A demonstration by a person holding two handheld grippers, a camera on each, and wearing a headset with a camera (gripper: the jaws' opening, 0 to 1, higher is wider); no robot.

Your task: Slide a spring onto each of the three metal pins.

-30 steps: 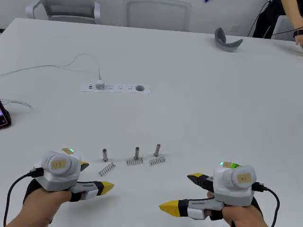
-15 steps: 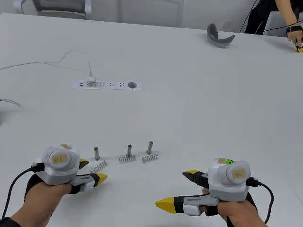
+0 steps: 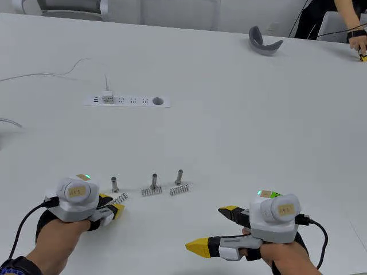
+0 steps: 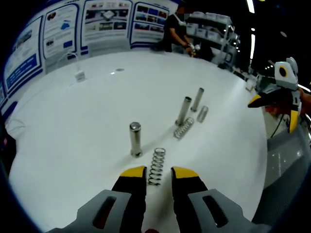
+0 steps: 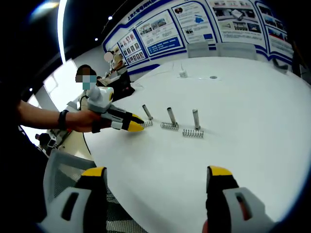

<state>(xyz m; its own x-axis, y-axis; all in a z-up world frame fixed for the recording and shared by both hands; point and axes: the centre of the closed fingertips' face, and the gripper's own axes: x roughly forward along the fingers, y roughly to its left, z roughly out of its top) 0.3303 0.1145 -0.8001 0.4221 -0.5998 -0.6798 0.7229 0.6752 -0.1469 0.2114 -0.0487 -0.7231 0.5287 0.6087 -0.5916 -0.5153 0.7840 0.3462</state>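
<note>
Three short metal pins stand upright in a row on the white table: left pin, middle pin, right pin. A spring lies in front of each: left spring, middle spring, right spring. My left gripper is at the left spring. In the left gripper view its jaws stand narrowly open, the left spring's near end between the yellow fingertips, beside the left pin. My right gripper hovers wide open near the table's front edge, right of the row, nothing in it.
A white power strip with a plugged cable lies mid-table. A grey curved object rests at the far right. A person's hand works at the far right edge. Chairs stand behind the table.
My left gripper has moved forward to the left spring and its jaws have narrowed around the spring's end. The right gripper has stayed about where it was; the head camera shifted a little.
</note>
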